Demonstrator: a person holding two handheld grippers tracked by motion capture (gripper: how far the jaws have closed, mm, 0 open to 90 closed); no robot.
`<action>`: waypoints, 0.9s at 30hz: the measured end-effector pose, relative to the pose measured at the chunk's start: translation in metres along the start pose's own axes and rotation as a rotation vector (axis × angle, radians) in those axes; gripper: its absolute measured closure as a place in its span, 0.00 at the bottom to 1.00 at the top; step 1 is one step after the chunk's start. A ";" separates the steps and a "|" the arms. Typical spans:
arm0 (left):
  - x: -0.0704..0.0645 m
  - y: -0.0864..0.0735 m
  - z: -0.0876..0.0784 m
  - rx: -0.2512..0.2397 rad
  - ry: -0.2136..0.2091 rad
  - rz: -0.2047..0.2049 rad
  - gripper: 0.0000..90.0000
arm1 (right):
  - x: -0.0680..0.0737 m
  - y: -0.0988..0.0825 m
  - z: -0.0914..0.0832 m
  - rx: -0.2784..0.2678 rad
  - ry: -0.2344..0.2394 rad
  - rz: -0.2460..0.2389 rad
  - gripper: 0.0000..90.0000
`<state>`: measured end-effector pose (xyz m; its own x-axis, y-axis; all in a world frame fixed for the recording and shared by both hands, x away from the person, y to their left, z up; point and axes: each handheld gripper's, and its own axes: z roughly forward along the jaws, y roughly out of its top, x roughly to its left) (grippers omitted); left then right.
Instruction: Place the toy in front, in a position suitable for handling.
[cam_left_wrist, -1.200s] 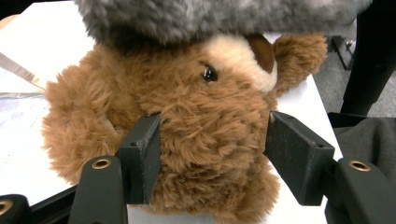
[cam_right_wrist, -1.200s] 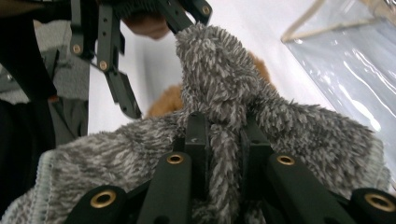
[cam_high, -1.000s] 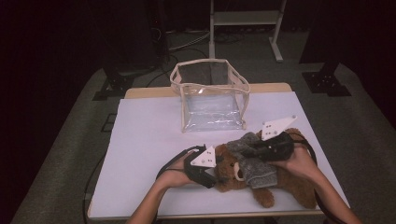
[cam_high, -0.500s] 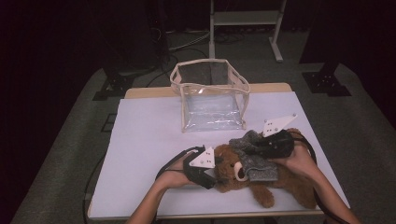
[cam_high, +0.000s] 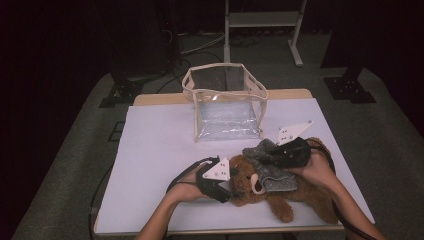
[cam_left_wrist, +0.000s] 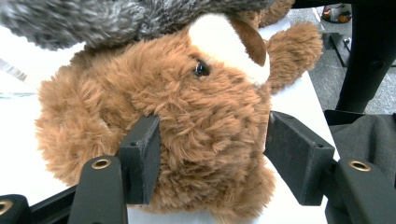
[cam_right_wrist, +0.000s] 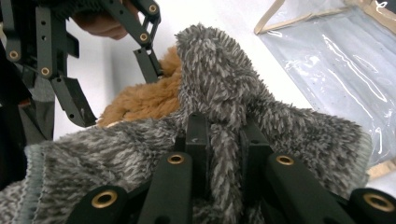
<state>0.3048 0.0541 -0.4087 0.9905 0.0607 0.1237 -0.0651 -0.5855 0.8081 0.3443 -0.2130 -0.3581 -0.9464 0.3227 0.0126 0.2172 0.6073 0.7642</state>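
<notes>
A brown teddy bear (cam_high: 300, 197) lies on its back on the white table (cam_high: 160, 150), head toward the left. My left gripper (cam_high: 231, 187) is shut on the bear's head, and in the left gripper view its jaws press into the fur (cam_left_wrist: 196, 107) from both sides. A grey fuzzy knitted piece (cam_high: 272, 172) lies over the top of the bear's head. My right gripper (cam_high: 272, 157) is shut on a fold of this grey piece (cam_right_wrist: 224, 84), which is pinched between the two jaws. The bear's fur (cam_right_wrist: 144, 98) shows under it.
A clear plastic bag with a beige rim (cam_high: 227, 107) stands open at the back middle of the table, just behind the bear. A grey metal stand (cam_high: 262, 20) is on the floor beyond the table. The person's forearms come in from the bottom edge.
</notes>
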 end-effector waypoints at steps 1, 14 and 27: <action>0.000 0.000 0.000 0.001 -0.003 -0.002 0.41 | 0.001 0.003 0.002 -0.002 -0.002 -0.015 0.86; -0.001 0.000 -0.001 0.007 -0.008 0.001 0.41 | 0.007 0.012 0.011 0.007 0.007 -0.068 0.86; 0.008 0.007 -0.012 -0.026 0.042 -0.004 0.40 | 0.009 -0.021 -0.010 0.005 0.019 -0.024 0.86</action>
<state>0.3106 0.0604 -0.3953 0.9848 0.0968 0.1442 -0.0651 -0.5640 0.8232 0.3290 -0.2295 -0.3675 -0.9557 0.2944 0.0070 0.1960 0.6183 0.7611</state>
